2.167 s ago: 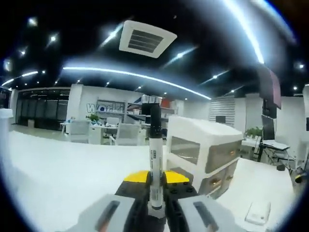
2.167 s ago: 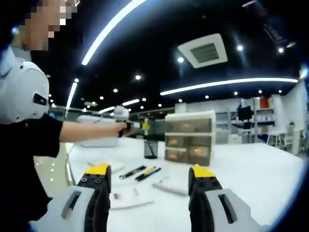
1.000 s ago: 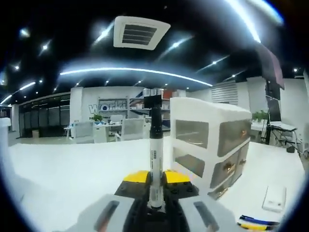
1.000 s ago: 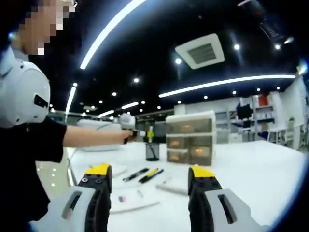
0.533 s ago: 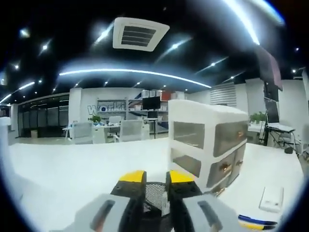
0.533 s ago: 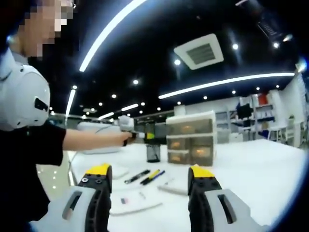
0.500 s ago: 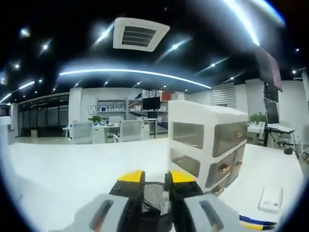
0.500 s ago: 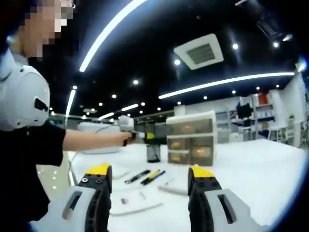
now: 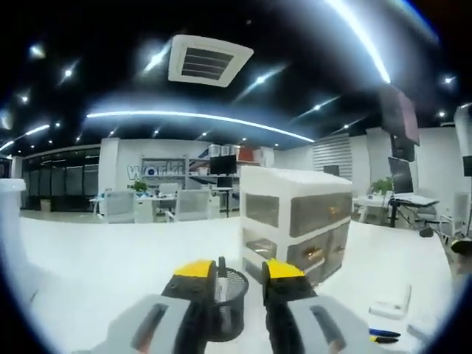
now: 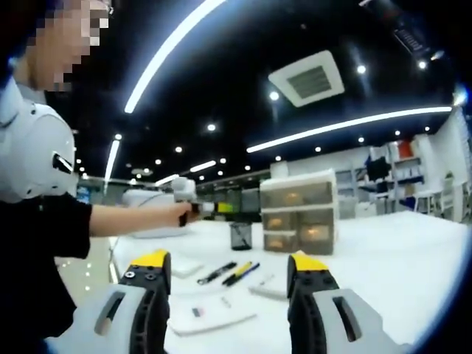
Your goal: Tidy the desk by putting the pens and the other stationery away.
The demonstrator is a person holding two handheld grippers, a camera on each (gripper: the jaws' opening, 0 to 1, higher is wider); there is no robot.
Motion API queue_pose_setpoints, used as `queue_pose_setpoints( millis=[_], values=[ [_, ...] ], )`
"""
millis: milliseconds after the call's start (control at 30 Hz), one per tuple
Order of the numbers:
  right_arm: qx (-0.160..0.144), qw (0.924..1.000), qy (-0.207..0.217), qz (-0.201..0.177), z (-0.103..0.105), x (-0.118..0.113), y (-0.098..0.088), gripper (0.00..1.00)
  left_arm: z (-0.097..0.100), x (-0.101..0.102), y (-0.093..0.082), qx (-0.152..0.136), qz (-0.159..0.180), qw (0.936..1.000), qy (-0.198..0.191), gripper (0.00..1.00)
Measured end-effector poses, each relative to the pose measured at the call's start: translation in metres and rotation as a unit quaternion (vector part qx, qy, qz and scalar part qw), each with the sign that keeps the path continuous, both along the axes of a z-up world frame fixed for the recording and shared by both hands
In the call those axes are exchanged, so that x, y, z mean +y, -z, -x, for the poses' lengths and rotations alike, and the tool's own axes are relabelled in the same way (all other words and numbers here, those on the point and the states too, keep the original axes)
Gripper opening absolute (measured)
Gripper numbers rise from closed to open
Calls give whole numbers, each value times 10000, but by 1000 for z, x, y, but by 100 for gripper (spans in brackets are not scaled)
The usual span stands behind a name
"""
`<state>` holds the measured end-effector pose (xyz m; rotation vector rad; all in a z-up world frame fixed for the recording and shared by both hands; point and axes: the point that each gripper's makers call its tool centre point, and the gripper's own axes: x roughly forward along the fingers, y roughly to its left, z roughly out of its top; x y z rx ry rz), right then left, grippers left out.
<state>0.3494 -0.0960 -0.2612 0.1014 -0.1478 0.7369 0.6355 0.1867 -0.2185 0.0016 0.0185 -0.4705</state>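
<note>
The pens (image 10: 228, 273) lie at 11 o'clock, long axes slanting away, nearer the empty, spread right gripper (image 10: 230, 313) than the spread left gripper (image 9: 230, 291).

My left gripper (image 9: 237, 274) had grey jaws tipped yellow, my right gripper (image 10: 231, 264) matched it, black short sleeve (image 10: 55, 225) behind, white shoulder piece (image 10: 29, 158) beside it

White desk (image 10: 383, 258) carrying a black mesh pen cup (image 10: 240, 236) just beside a white drawer unit (image 10: 299, 210), loose pens (image 10: 228, 273) nearer, a white eraser-like block (image 9: 389, 304) and flat white sheets (image 10: 210, 313).
</note>
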Motion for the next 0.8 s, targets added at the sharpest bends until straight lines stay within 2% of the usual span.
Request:
queue_pose_setpoints(
  millis=[200,433,467,500,567,800],
  values=[
    [3,10000,1,8,-1,0,-4,62,34,-3,9,69,49,9996,282,36],
    [164,9999,-9,35,-3,-1,0,62,75,6,24,66,132,9989,447,44],
    [190,9998,-7,41,-3,-1,1,62,81,6,26,114,207,9986,472,45],
    [206,9998,-4,50,-4,-1,2,62,87,6,29,233,403,9976,503,46],
    [237,9997,10,70,-4,-1,4,62,99,3,37,520,589,9951,595,49],
    [434,9990,67,114,-8,-4,12,62,147,-3,37,376,703,9942,725,61]
  ],
)
